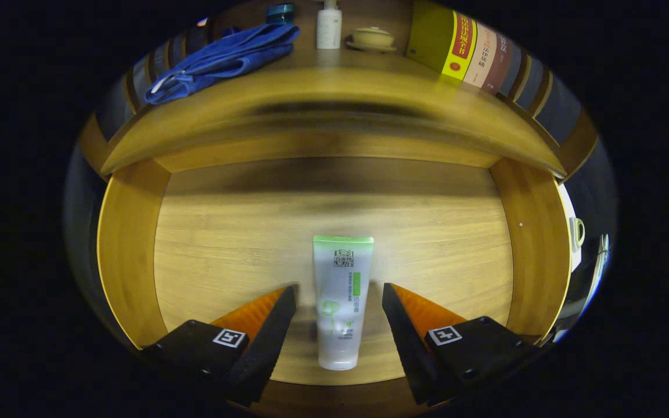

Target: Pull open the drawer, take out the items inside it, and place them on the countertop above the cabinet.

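So the hand-held gripper (339, 290) is hanging over the pulled-out wooden drawer (128, 249) with its jaws spread wide, and the white plastic tube with the green crimped end (340, 302) is lying right between the two fingers. There's a clear gap on both sides, so neither finger is touching it. The tube sits flat on the drawer's light wood floor, roughly in the middle side to side and close to the near edge.

Its long axis runs straight away from the gripper, pretty much parallel to the fingers. The flat green crimped end points away toward the back of the drawer, past the fingertips, and the rounded cap end sits back between the finger bases.

Beyond the drawer is the wooden countertop (334, 87). On it there's a crumpled blue cloth (224, 58) off to the left, a white pump bottle (328, 26) near the middle, a small yellowish lidded dish (372, 38) just beside that, and a row of leaning books (468, 52) on the right, the nearest one yellow.
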### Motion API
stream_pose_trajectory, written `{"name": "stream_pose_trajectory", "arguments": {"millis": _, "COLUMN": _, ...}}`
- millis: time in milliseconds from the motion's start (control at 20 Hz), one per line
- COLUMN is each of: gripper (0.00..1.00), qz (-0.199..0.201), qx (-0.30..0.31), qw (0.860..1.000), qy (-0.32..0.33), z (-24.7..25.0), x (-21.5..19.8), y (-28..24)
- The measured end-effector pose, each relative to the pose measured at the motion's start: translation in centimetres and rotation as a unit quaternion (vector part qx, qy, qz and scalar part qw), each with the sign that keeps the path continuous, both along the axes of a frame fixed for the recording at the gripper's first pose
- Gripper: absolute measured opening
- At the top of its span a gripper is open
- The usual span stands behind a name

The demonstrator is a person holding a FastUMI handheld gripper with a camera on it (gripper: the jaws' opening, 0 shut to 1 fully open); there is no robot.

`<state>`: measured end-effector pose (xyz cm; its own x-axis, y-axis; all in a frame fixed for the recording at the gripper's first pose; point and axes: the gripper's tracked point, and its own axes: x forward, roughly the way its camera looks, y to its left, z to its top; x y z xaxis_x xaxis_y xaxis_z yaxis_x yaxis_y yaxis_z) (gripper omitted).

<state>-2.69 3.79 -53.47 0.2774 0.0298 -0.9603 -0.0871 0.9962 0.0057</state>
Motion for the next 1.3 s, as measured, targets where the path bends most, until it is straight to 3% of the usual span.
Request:
{"name": "stream_pose_trajectory", "arguments": {"millis": 250, "gripper": 0.64, "qz": -0.007, "qx": -0.005, "qw": 1.000, "qy": 0.013, "z": -0.5, "x": -0.1, "y": 0.5}}
{"name": "stream_pose_trajectory", "arguments": {"millis": 500, "gripper": 0.42, "qz": -0.004, "qx": 0.004, "qw": 1.000, "qy": 0.002, "z": 2.7, "x": 1.0, "y": 2.2}}
{"name": "stream_pose_trajectory", "arguments": {"millis": 750, "gripper": 0.41, "qz": 0.022, "qx": 0.007, "qw": 1.000, "qy": -0.012, "z": 8.7, "x": 2.6, "y": 4.2}}
{"name": "stream_pose_trajectory", "arguments": {"millis": 800, "gripper": 0.41, "qz": 0.025, "qx": 0.009, "qw": 1.000, "qy": -0.014, "z": 8.2, "x": 0.3, "y": 3.6}}
{"name": "stream_pose_trajectory", "arguments": {"millis": 1300, "gripper": 0.41, "qz": 0.039, "qx": 0.010, "qw": 0.997, "qy": -0.064, "z": 19.4, "x": 5.5, "y": 2.2}}
